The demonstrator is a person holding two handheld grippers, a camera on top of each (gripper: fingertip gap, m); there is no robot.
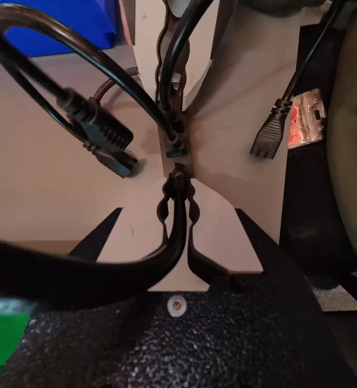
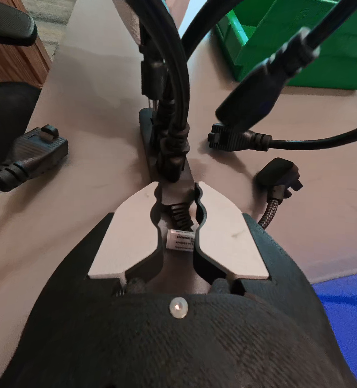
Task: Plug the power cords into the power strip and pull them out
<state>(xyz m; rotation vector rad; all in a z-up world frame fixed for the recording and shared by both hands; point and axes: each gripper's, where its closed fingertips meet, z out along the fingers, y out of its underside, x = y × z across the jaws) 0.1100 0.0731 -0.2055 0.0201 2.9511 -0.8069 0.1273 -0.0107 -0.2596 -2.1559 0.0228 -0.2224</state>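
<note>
Left gripper: our fingers pinched nearly closed on a black cord just behind its plug. Straight ahead of the fingertips, the power strip with two plugs already seated.

Right gripper: fingers closed around the near end of the power strip, at its ribbed cord boot, steadying it on the desk.

Loose connectors lie left of the left fingers.

Handling, we judge: cords stiff and springy, plug bodies rigid. Grip the plug body, not the cable. Strip light; likely lifts unless held.
</note>
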